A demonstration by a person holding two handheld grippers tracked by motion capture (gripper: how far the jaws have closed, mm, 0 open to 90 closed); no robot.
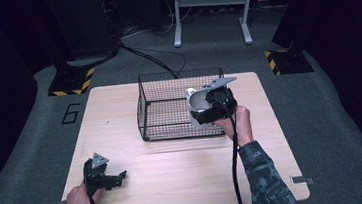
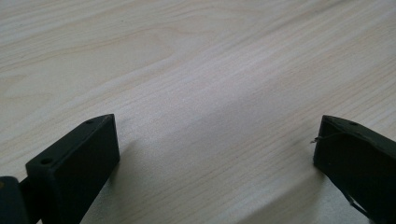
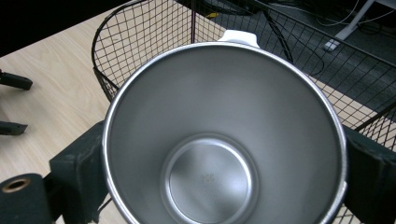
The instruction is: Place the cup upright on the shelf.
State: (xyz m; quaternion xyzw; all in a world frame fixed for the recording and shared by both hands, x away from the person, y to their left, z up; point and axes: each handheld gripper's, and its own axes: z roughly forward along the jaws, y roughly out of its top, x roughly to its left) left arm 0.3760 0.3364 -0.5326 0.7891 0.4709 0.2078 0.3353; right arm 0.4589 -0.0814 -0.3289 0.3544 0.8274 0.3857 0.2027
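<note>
A steel cup (image 3: pixel 224 140) with a white handle (image 3: pixel 239 36) fills the right gripper view, its mouth facing the camera, clamped between the two black jaws. In the high view my right gripper (image 1: pixel 205 110) is shut on this steel cup (image 1: pixel 197 102) and holds it above the right front part of a black wire basket (image 1: pixel 169 105). My left gripper (image 1: pixel 118 178) rests low over the wooden table (image 1: pixel 185 172) near its front left corner. In the left gripper view the left gripper (image 2: pixel 215 144) is open, with bare wood between its jaws.
The wire basket (image 3: pixel 140 32) stands mid-table toward the far edge. Beyond the table lie grey carpet, black cables (image 1: pixel 149 55), a white frame stand (image 1: pixel 210 8) and yellow-striped bases (image 1: pixel 71 82).
</note>
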